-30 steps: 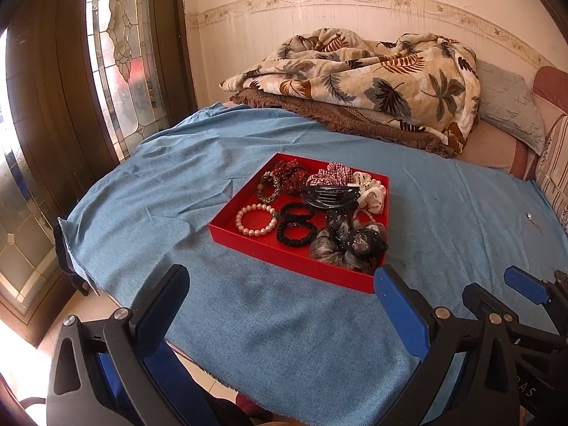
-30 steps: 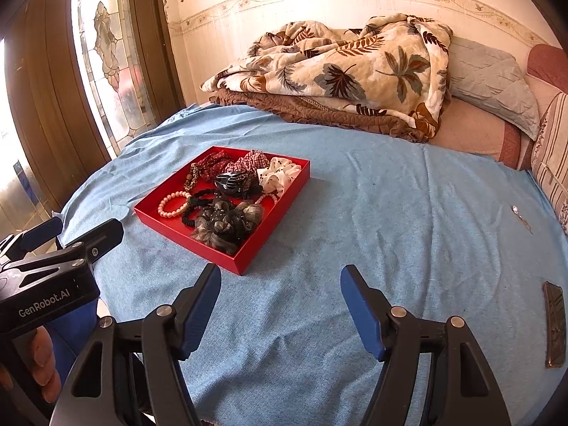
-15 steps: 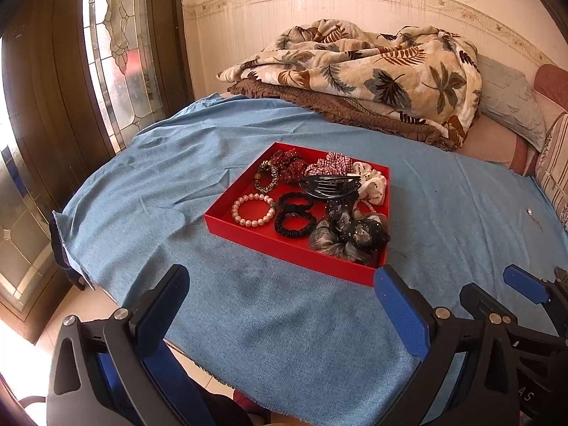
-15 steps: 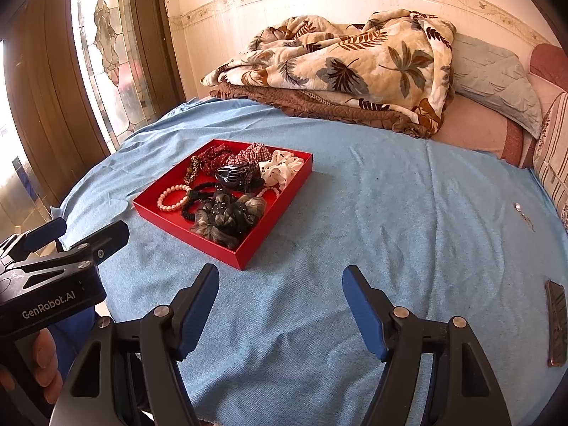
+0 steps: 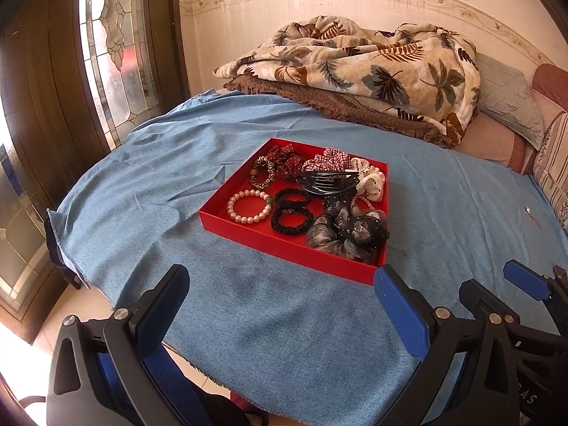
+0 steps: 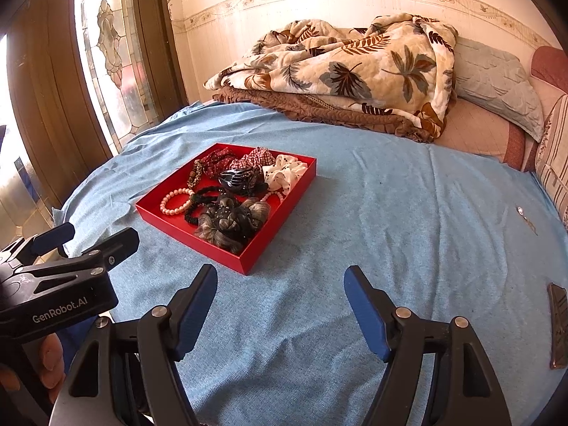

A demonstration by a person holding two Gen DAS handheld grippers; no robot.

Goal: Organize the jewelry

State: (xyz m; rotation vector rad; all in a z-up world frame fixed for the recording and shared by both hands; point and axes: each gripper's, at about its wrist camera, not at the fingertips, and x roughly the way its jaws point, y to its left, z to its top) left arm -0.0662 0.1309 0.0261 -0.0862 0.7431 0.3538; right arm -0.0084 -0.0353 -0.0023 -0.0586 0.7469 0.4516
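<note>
A red tray (image 5: pixel 284 245) (image 6: pixel 227 255) sits on the blue cloth. It holds a pearl bracelet (image 5: pixel 248 206) (image 6: pixel 175 201), black scrunchies (image 5: pixel 291 220), a black hair claw (image 5: pixel 328 181) (image 6: pixel 236 177), red, checked and white scrunchies, and a grey-black hairpiece (image 5: pixel 349 236) (image 6: pixel 230 223). My left gripper (image 5: pixel 280 298) is open and empty, near the tray's front edge. My right gripper (image 6: pixel 280 298) is open and empty, to the right of the tray's near corner. The left gripper also shows in the right wrist view (image 6: pixel 85 241).
A blue cloth (image 5: pixel 248 319) covers the bed. A folded leaf-print quilt (image 5: pixel 355 60) and pillows (image 6: pixel 497 85) lie at the back. A small metal item (image 6: pixel 525 216) and a dark flat object (image 6: pixel 557 323) lie at the right. A stained-glass door (image 5: pixel 106 53) stands left.
Both grippers have moved slightly forward and tilted, so the tray sits a little closer and lower in view. Both stay open and empty.
</note>
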